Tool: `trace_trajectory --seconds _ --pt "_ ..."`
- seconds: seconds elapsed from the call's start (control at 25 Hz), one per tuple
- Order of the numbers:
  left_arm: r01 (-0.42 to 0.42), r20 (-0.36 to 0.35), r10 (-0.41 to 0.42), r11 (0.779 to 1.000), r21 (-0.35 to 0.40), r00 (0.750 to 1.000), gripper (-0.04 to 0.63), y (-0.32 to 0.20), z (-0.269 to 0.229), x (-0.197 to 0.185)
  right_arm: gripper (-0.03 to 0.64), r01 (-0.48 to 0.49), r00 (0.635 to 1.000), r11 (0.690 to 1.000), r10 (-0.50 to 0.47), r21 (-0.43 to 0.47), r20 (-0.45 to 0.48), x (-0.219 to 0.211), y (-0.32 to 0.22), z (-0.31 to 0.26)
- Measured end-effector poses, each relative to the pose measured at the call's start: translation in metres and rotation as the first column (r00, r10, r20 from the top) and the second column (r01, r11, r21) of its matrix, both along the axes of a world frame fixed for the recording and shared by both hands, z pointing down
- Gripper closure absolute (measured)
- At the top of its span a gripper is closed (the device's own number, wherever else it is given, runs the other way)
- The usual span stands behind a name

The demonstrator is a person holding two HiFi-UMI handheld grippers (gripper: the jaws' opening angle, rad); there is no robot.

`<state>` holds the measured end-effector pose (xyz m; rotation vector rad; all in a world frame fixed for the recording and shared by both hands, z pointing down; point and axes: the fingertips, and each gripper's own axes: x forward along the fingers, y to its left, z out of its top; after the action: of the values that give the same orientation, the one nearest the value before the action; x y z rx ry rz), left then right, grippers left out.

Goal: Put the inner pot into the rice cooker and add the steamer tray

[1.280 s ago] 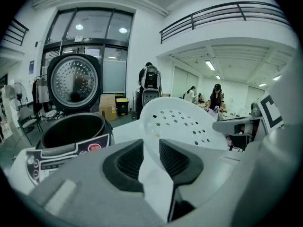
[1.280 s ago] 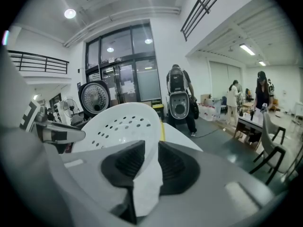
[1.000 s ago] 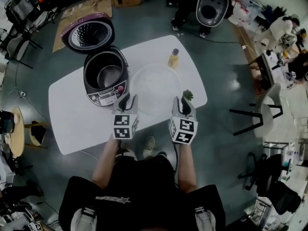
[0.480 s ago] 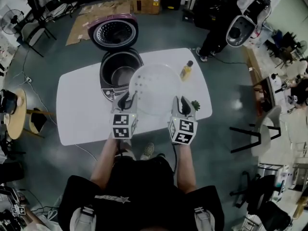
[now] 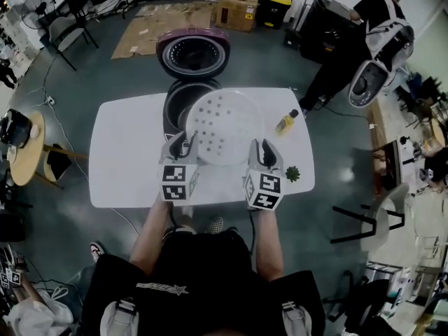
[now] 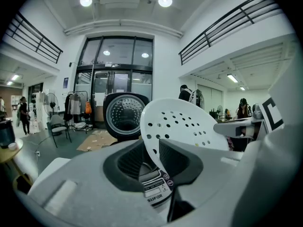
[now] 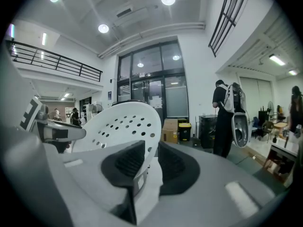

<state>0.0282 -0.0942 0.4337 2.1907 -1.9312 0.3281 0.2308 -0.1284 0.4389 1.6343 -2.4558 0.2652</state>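
The white perforated steamer tray (image 5: 225, 126) hangs in the air over the front of the open rice cooker (image 5: 180, 102), held by both grippers. My left gripper (image 5: 183, 145) is shut on the tray's left rim (image 6: 150, 148). On the tray's right rim (image 7: 150, 157) my right gripper (image 5: 262, 152) is shut as well. The cooker's purple lid (image 5: 193, 52) stands raised behind the body, and its control panel (image 6: 155, 190) shows just past the left jaws. The tray hides most of the cooker's opening, so its inside cannot be seen.
The cooker stands on a white table (image 5: 126, 152) with a small yellow bottle (image 5: 286, 122) and a little green plant (image 5: 292, 173) toward the right end. A person (image 5: 357, 33) stands beyond the table at the back right, next to another appliance. Cardboard boxes (image 5: 241, 5) lie on the floor behind.
Both grippers have carried the tray up and away from me, from the table's middle to above the cooker's front. The head view has shifted too.
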Motion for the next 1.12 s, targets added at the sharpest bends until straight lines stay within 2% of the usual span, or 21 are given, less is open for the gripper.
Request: trace_trajectory --seconds 0.44,0.6,0.92,1.12 --pt "0.083 0.009 -0.083 0.997 0.006 0.997 0.491 -0.045 -0.001 -0.07 0.523 0.08 0.997 0.997 -0.08 -0.001 -0.018 -0.072 -0.063 -0.004" --pt "0.103 0.008 -0.103 0.995 0.005 0.995 0.491 -0.047 -0.003 -0.083 0.523 0.105 0.994 0.994 -0.105 -0.014 -0.022 -0.087 -0.068 -0.002" --pt "0.112 0.021 -0.111 0.992 -0.059 0.994 0.488 -0.073 0.019 -0.118 0.522 0.122 0.991 0.99 -0.126 -0.067 -0.048 -0.123 -0.097 0.019" --pt "0.107 0.024 -0.105 0.989 -0.106 0.994 0.485 -0.084 0.044 -0.127 0.52 0.118 0.99 0.986 -0.127 -0.114 -0.067 -0.132 -0.107 0.043"
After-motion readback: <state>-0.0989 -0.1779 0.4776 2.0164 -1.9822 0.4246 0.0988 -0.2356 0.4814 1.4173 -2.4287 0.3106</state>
